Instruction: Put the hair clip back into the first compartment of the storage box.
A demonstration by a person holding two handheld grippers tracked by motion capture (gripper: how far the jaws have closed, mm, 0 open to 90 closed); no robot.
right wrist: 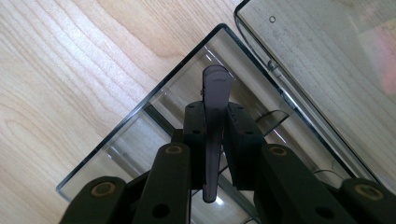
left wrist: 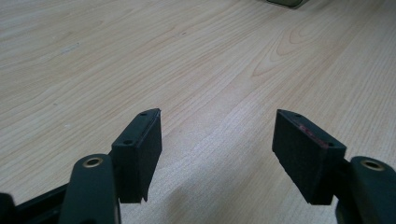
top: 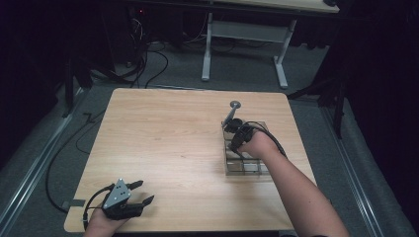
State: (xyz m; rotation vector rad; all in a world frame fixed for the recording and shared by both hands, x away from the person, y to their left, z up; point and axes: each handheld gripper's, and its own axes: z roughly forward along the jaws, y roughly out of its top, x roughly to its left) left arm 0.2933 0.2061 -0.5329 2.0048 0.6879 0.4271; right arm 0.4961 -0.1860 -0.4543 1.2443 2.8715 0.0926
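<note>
Clear box (right wrist: 140, 126), clip (right wrist: 215, 116) above.

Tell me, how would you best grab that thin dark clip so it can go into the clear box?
Grip the clip across its flat sides at mid-length, coming from above, as the right gripper does here: shut on the narrow strip, one pad on each face, the tip pointing down into a compartment of the clear divided box. Being thin and long, it would likely slip if pinched edge to edge.

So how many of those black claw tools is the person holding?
2. The left gripper sits at the table's near left corner, jaws open and empty. The right gripper is over the clear compartment box, jaws shut on a flat grey piece.
</note>
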